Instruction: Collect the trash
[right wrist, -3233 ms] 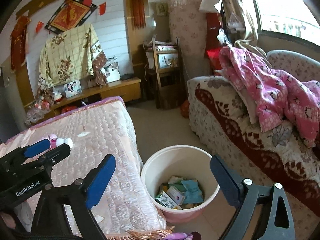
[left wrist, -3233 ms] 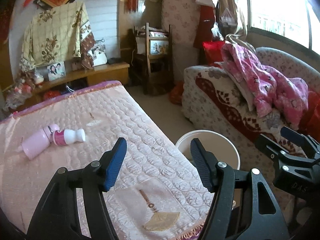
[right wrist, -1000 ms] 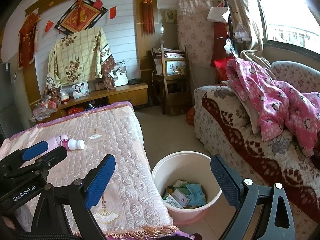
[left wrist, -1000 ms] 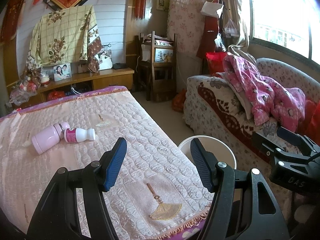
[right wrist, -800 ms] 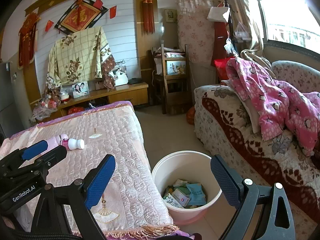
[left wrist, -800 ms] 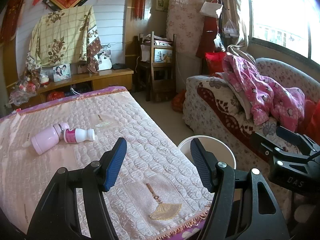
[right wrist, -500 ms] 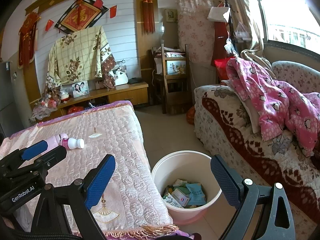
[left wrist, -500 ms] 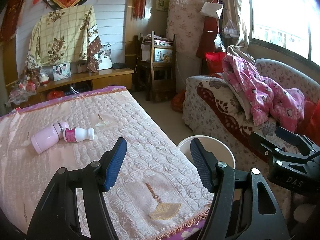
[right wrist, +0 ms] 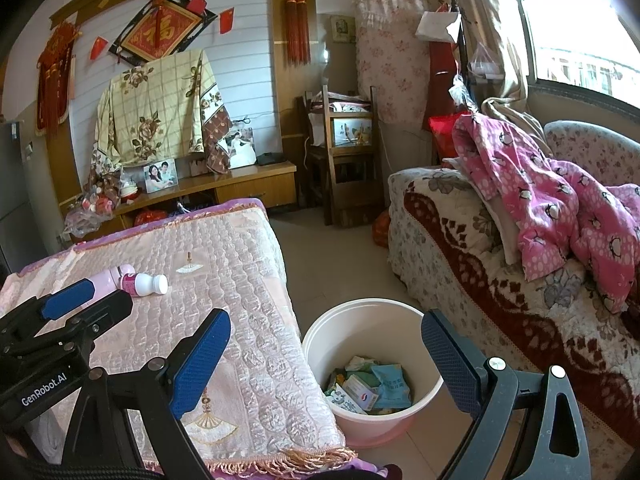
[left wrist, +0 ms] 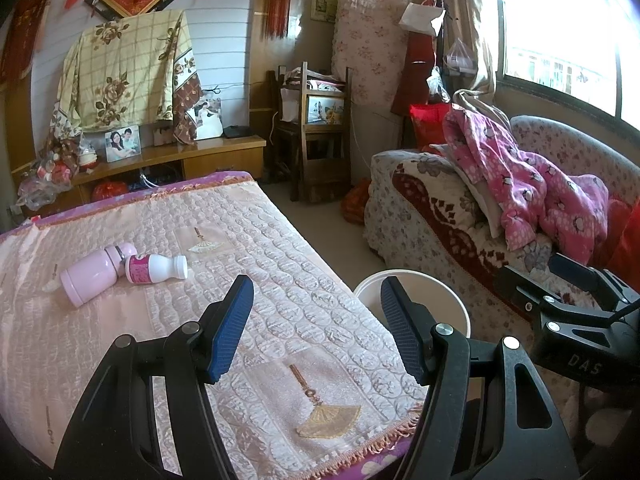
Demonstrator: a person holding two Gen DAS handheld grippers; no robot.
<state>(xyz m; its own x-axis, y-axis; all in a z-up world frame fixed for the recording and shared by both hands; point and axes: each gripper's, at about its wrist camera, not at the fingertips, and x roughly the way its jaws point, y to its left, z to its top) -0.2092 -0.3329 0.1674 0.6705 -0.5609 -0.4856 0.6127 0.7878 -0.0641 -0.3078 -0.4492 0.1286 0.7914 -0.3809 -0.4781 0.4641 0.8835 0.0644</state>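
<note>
Matching earlier: bottles (left wrist: 156,269) unmoved

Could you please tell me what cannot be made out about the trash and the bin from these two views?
- White bin: in the left wrist view its inside is hidden by the left tongs and the table edge.
- Bin contents: in the right wrist view the wrapper print is too small to read.
- Pink bottle: its base is hidden behind the left tongs in the right wrist view.
- Small white bottle: label too small to read.
</note>
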